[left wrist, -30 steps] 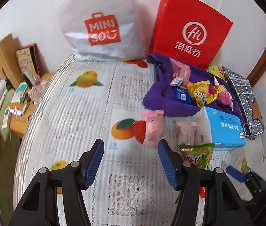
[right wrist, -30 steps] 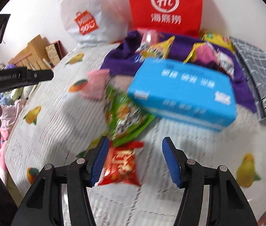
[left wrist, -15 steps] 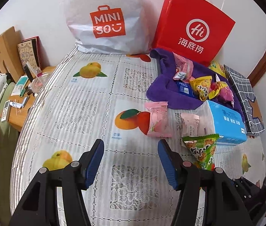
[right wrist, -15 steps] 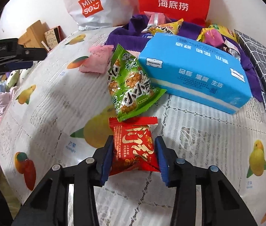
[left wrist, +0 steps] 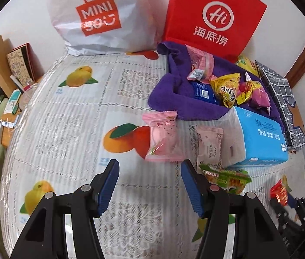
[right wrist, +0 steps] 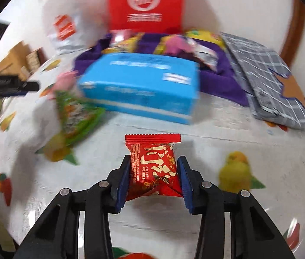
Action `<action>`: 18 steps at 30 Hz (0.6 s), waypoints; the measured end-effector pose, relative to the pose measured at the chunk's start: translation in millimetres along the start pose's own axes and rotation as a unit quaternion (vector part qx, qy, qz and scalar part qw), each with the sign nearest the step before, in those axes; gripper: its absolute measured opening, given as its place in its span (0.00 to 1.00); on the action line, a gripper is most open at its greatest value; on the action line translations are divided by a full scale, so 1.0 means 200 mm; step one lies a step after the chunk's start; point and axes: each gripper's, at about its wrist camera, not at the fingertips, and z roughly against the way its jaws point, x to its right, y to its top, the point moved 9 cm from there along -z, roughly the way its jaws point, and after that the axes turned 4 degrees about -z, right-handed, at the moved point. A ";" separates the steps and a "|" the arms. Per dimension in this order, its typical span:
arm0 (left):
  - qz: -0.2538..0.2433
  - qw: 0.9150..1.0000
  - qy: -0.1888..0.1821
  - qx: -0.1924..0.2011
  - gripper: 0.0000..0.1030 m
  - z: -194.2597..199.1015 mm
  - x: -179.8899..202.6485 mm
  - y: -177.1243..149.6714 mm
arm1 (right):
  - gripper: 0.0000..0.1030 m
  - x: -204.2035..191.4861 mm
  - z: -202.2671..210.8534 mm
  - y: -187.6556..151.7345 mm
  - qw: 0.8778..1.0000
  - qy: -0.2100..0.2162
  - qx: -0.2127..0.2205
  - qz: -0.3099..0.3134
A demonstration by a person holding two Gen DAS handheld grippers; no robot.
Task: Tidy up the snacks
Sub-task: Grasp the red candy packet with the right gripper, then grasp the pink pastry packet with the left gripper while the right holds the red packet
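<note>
My right gripper (right wrist: 153, 172) is shut on a red snack packet (right wrist: 152, 166) and holds it above the fruit-print tablecloth (right wrist: 206, 133); it also shows in the left wrist view (left wrist: 278, 191). My left gripper (left wrist: 149, 185) is open and empty, just short of a pink snack packet (left wrist: 163, 137). A pale pink packet (left wrist: 209, 144) and a green packet (left wrist: 226, 178) lie to its right. Several snacks (left wrist: 226, 90) sit on a purple towel (left wrist: 174, 99). The green packet (right wrist: 77, 114) looks blurred in the right wrist view.
A blue tissue pack (left wrist: 260, 138) lies beside the towel. A white MINISO bag (left wrist: 98, 15) and a red paper bag (left wrist: 215, 19) stand against the back wall. A grey checked cloth (left wrist: 282, 99) lies at the right. A bedside shelf (left wrist: 12, 112) is at the left.
My right gripper has closed on the red packet and lifted it off the cloth, moving right. My left gripper has moved forward toward the pink packet and stayed open.
</note>
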 end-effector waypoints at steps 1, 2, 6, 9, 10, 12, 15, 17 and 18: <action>-0.001 1.000 -0.001 -0.003 0.55 -0.02 0.01 0.01 | 0.41 0.04 -0.01 0.01 1.000 -0.006 -0.001 -0.010; -0.002 1.000 0.000 -0.005 0.55 -0.04 0.02 0.01 | 0.41 0.08 -0.02 0.01 1.000 -0.013 -0.002 -0.020; -0.003 1.000 0.000 -0.018 0.55 -0.12 0.04 0.03 | 0.41 0.22 -0.07 0.03 0.998 -0.030 -0.002 -0.053; 0.000 1.000 0.001 -0.026 0.55 -0.19 0.04 0.05 | 0.41 0.28 -0.11 0.05 0.997 -0.038 -0.002 -0.067; 0.001 1.000 0.001 -0.029 0.55 -0.20 0.04 0.06 | 0.41 0.29 -0.12 0.05 0.997 -0.038 -0.004 -0.069; 0.002 0.999 0.001 -0.033 0.55 -0.24 0.04 0.07 | 0.41 0.31 -0.15 0.06 0.996 -0.038 -0.002 -0.075; 0.004 0.999 0.000 -0.037 0.55 -0.29 0.05 0.09 | 0.41 0.32 -0.17 0.08 0.996 -0.046 0.010 -0.070; 0.004 0.999 0.001 -0.036 0.55 -0.31 0.05 0.11 | 0.41 0.32 -0.17 0.10 0.996 -0.046 0.014 -0.069; 0.005 0.999 0.002 -0.032 0.54 -0.32 0.05 0.12 | 0.41 0.32 -0.18 0.11 0.996 -0.045 0.015 -0.070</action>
